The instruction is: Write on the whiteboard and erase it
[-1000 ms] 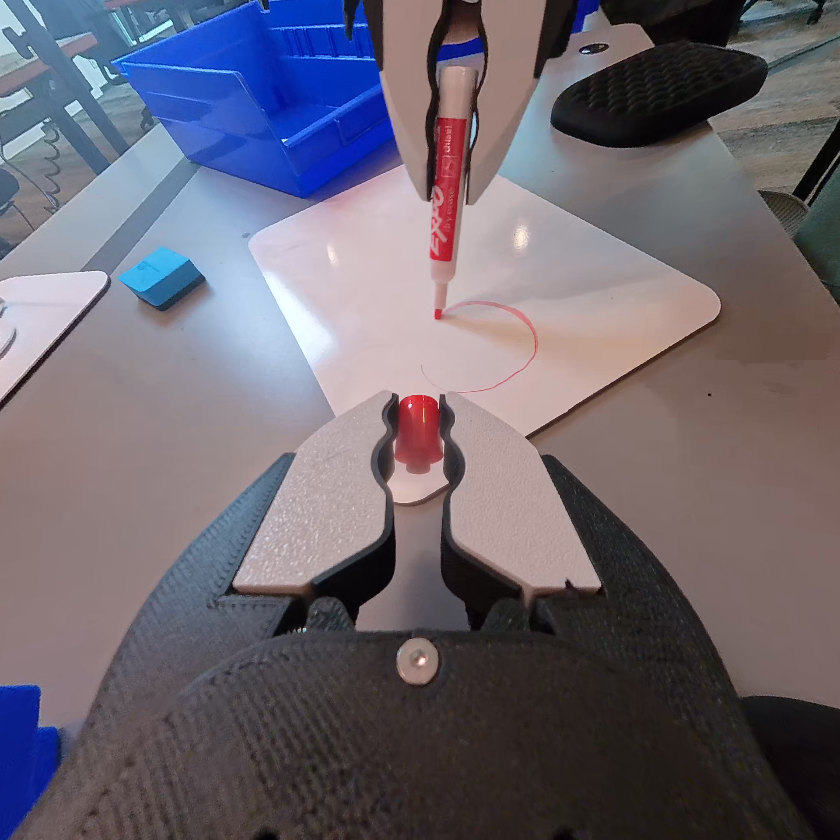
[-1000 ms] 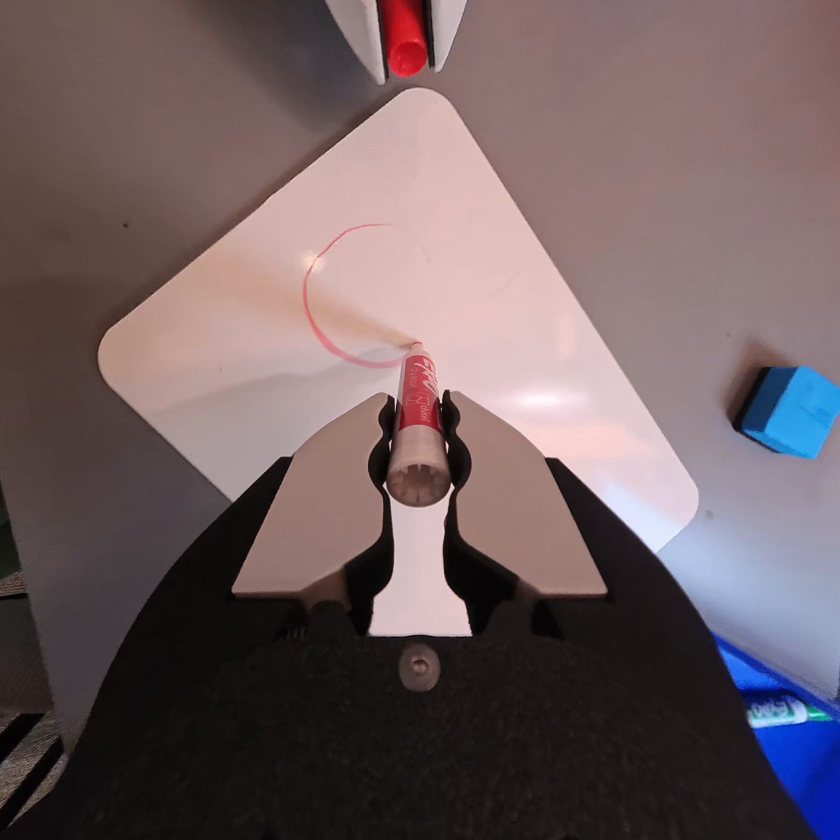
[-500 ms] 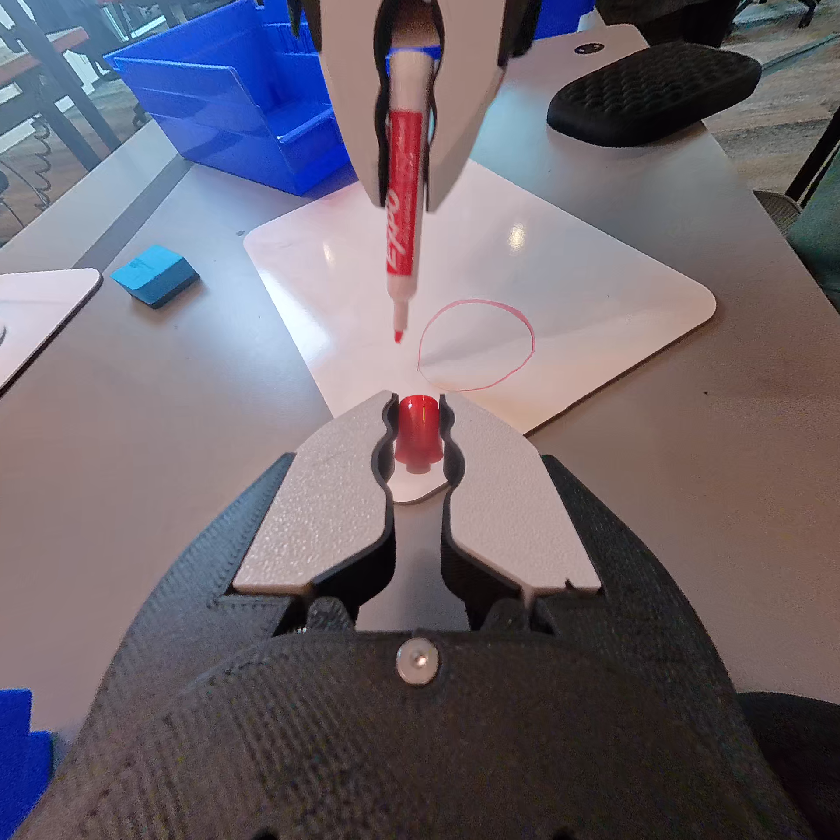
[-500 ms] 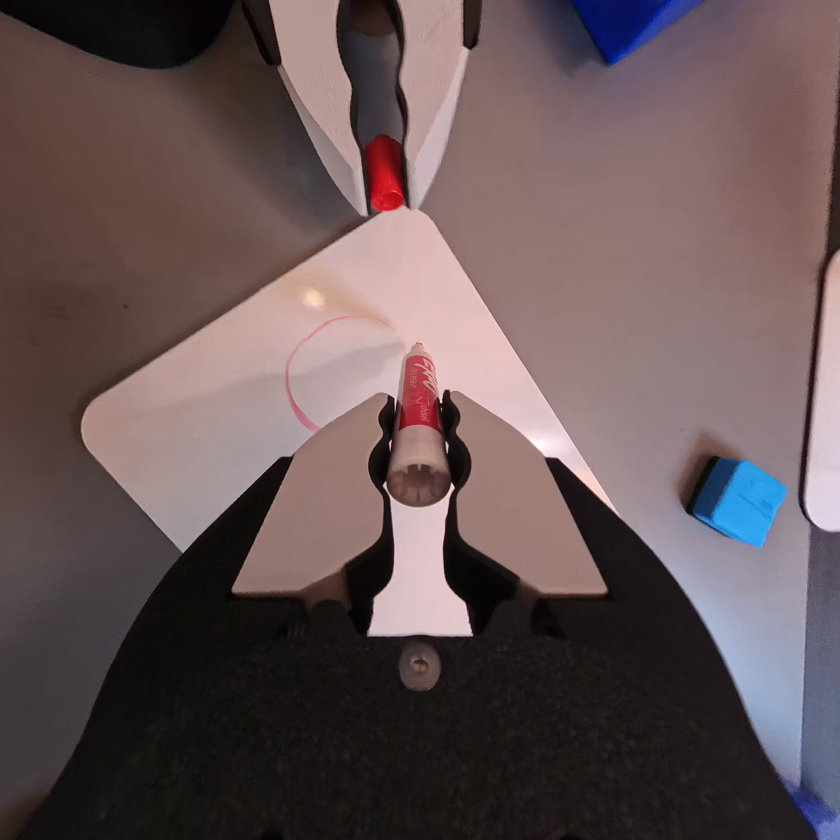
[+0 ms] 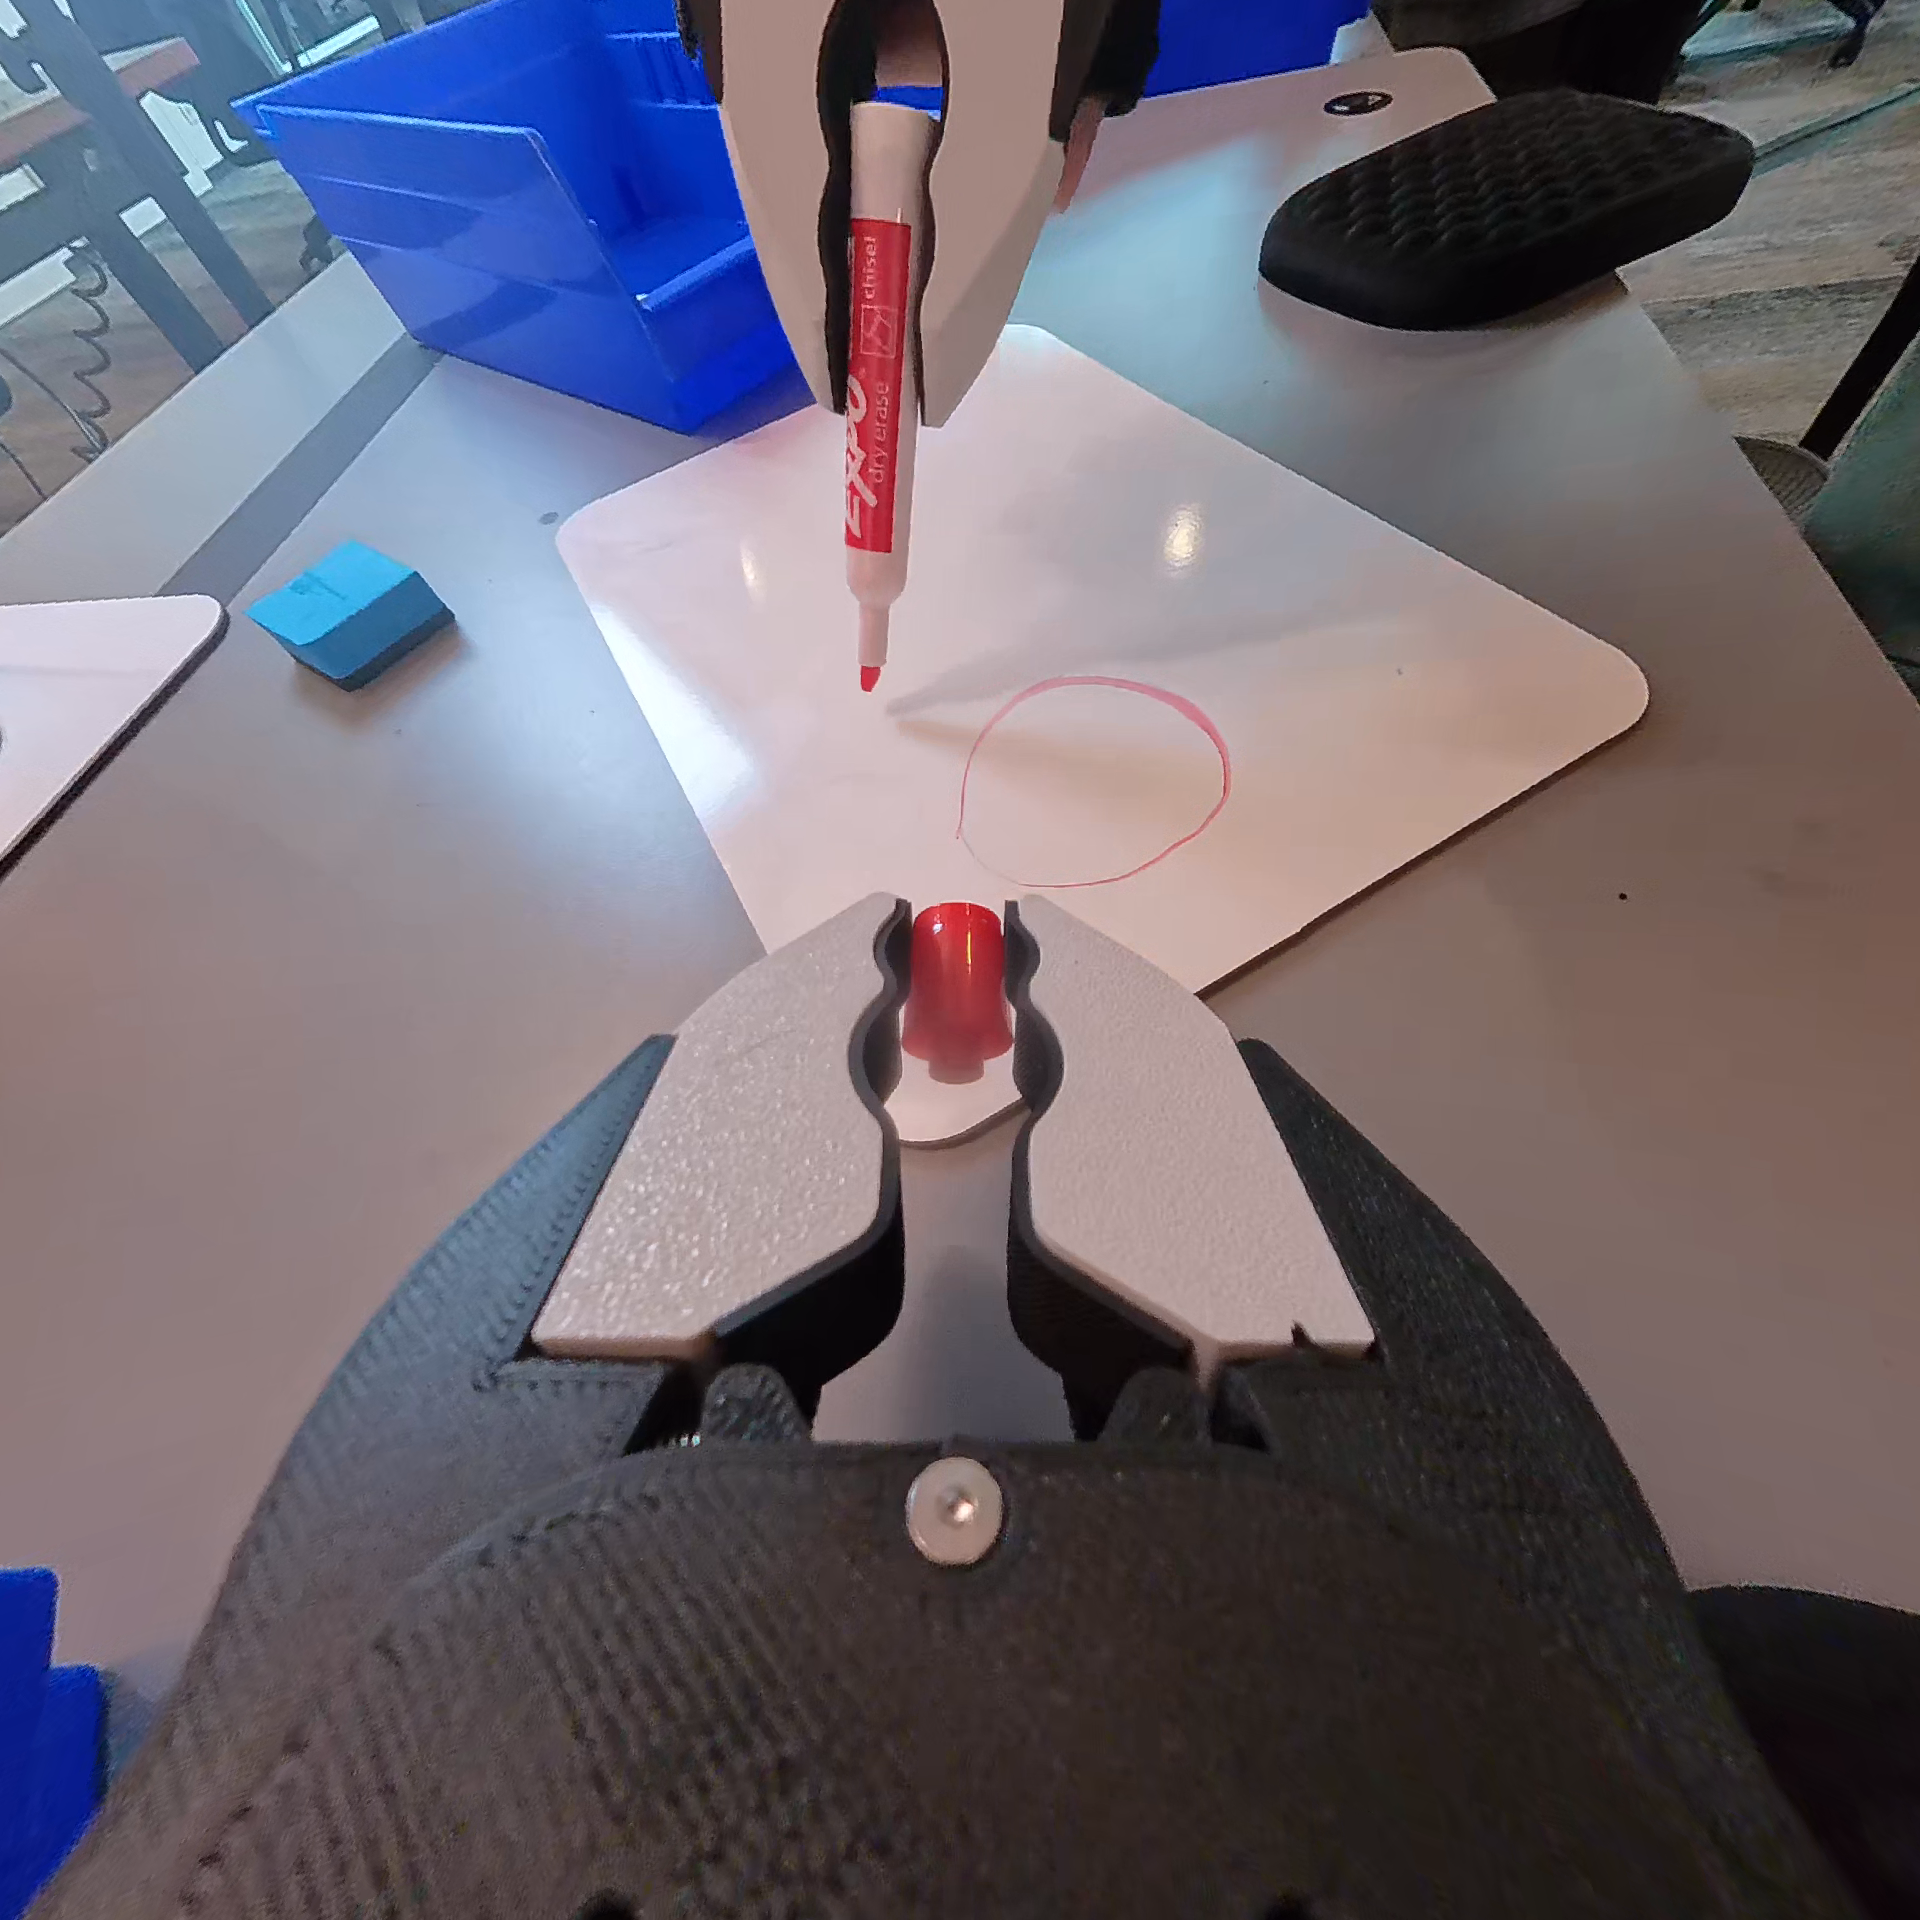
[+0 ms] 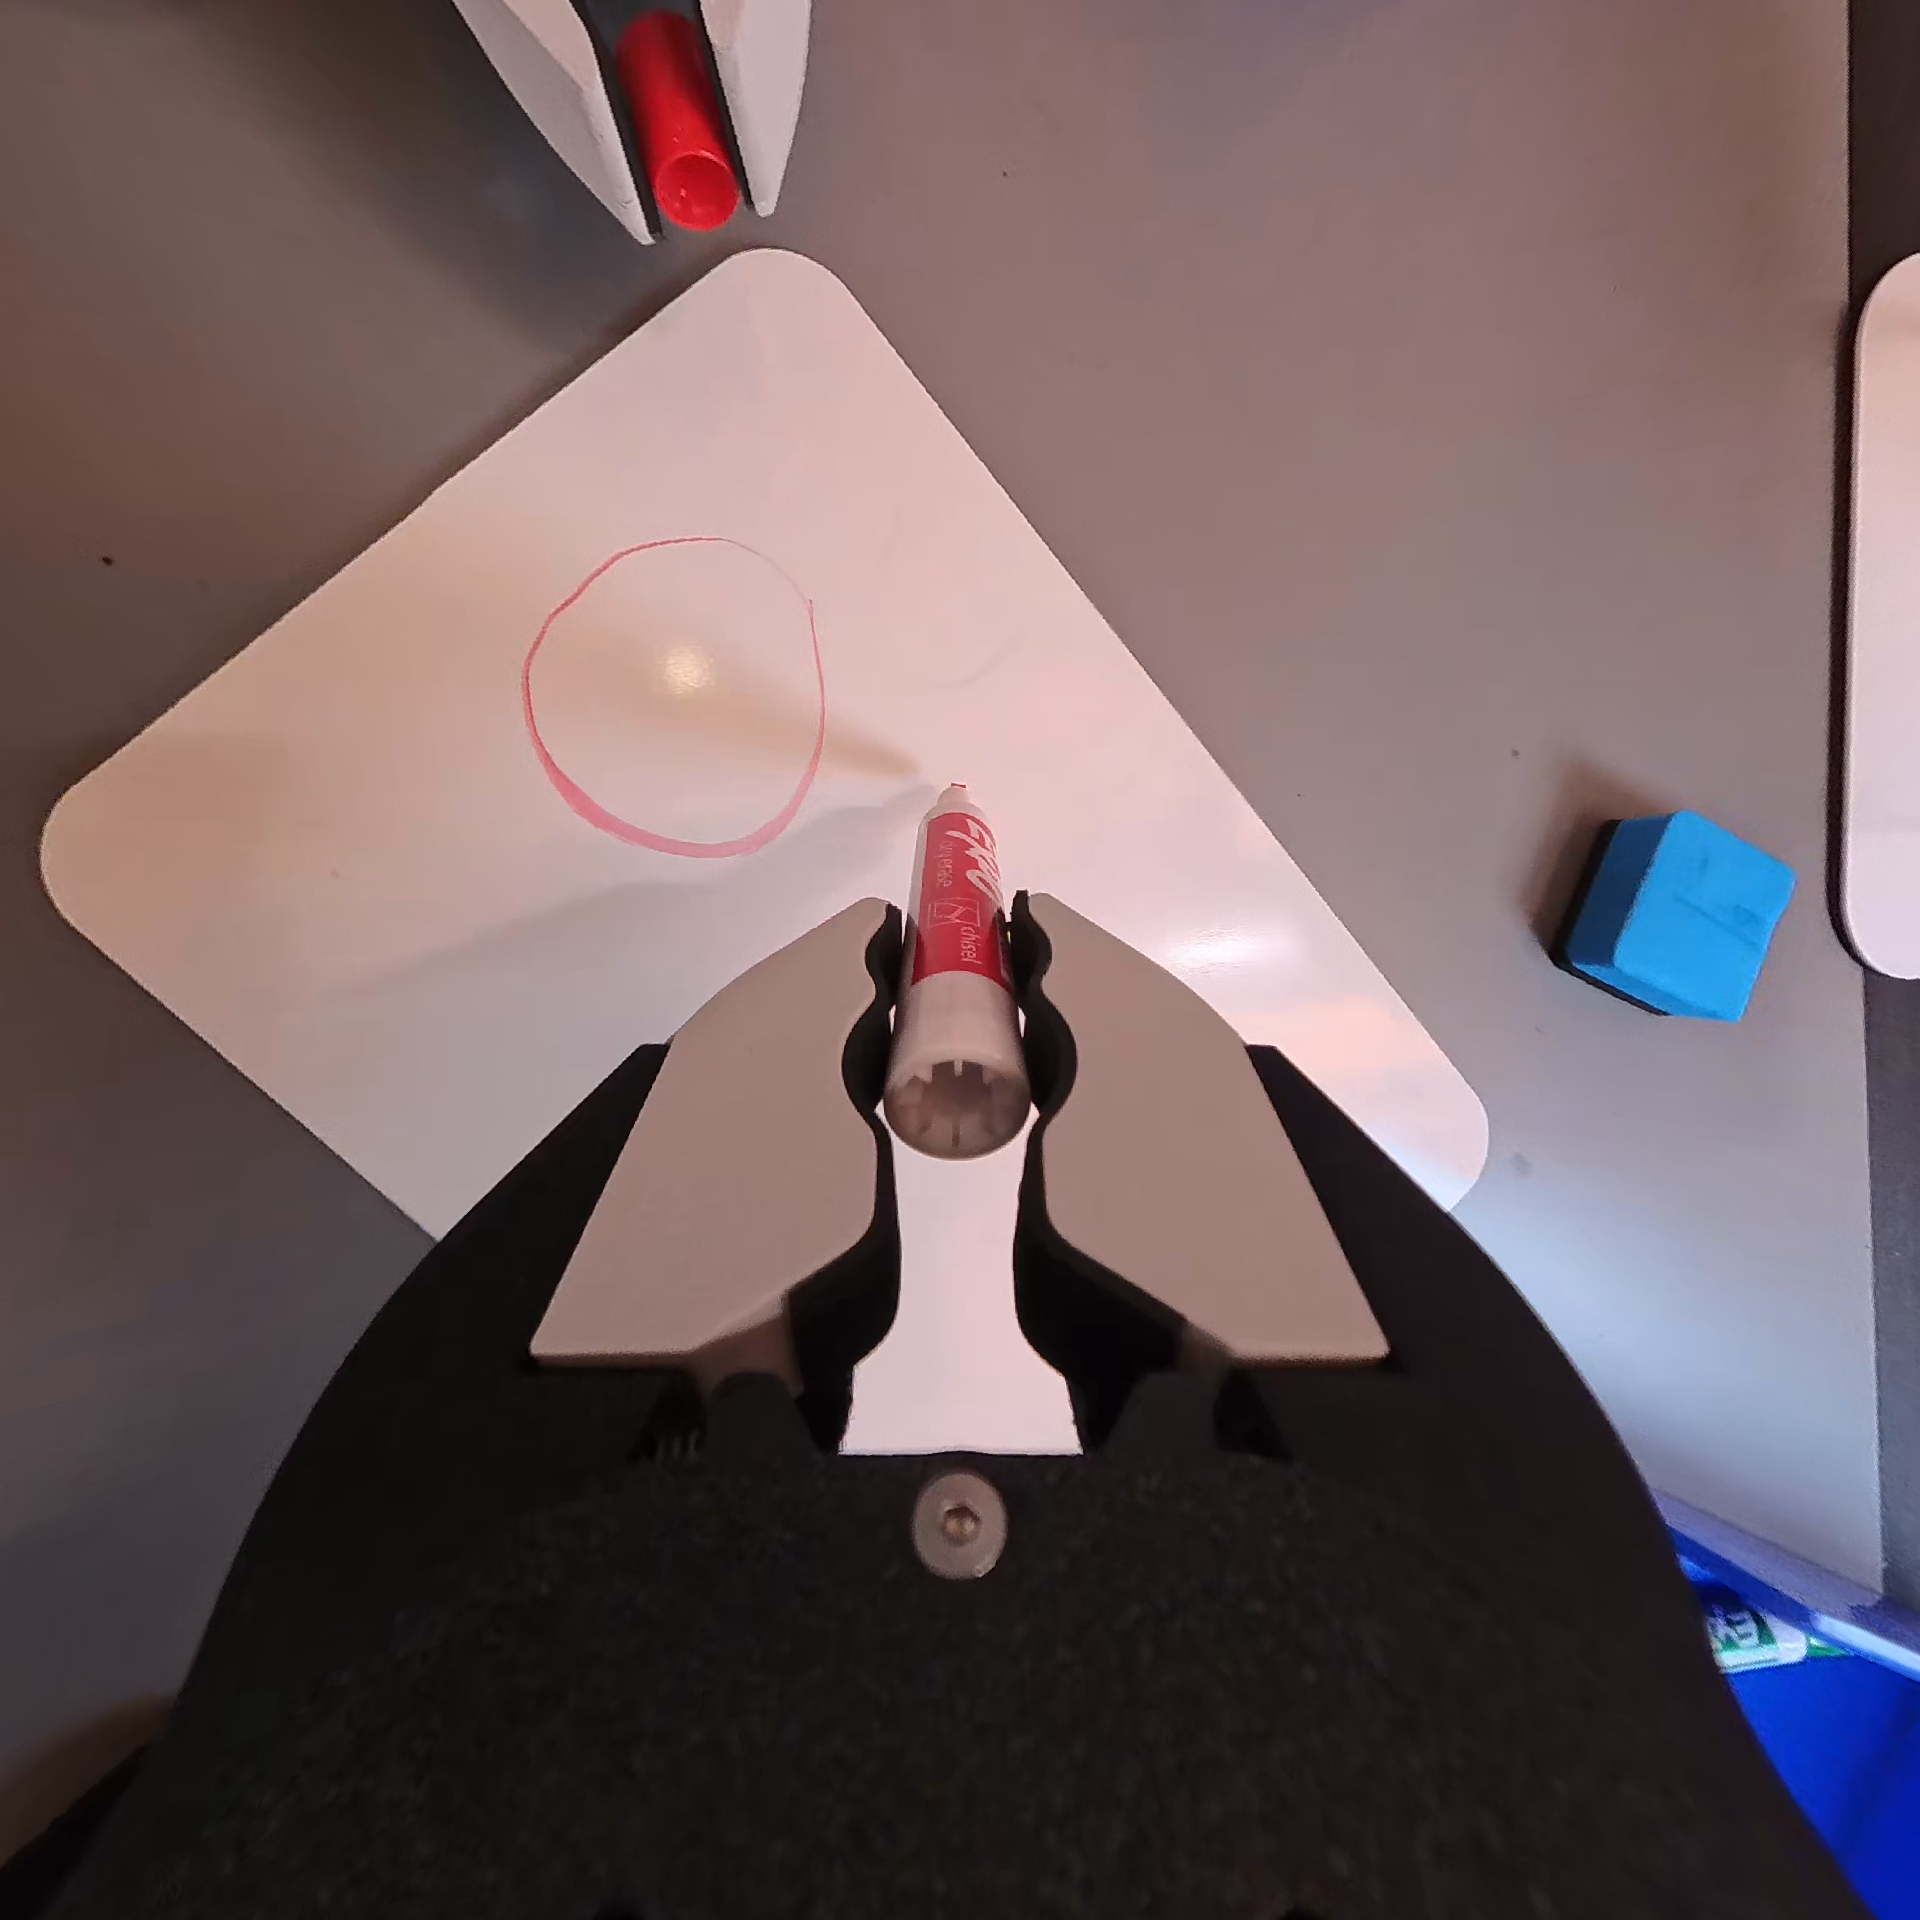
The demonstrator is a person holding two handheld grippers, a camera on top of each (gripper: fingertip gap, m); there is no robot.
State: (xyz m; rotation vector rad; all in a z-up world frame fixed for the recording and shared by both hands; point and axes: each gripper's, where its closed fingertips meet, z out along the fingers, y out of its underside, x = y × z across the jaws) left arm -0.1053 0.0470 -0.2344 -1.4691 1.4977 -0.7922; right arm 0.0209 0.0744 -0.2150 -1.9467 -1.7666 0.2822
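A white whiteboard [image 5: 1299, 582] [image 6: 312, 935] lies on the grey table with a red circle [image 5: 1091, 779] [image 6: 675, 696] drawn on it. My right gripper [image 6: 956, 914] [image 5: 883, 405] is shut on an uncapped red marker [image 6: 956, 935] [image 5: 878, 468], tip down, held a little above the board beside the circle. My left gripper [image 5: 956, 914] [image 6: 691, 213] is shut on the red marker cap [image 5: 956, 987] [image 6: 681, 125], low over the board's near corner. A blue eraser block [image 5: 348, 613] [image 6: 1673, 914] lies on the table beside the board.
A blue plastic bin [image 5: 540, 218] stands behind the board. A black padded rest [image 5: 1507, 197] lies at the far right of the table. A second white board [image 5: 94, 675] [image 6: 1886, 623] lies beyond the eraser. The table's edge [image 5: 1766, 416] runs along the right.
The circle was closed. My right gripper then lifted the marker tip off the board and drew it away from the circle. My left gripper stayed put with the cap.
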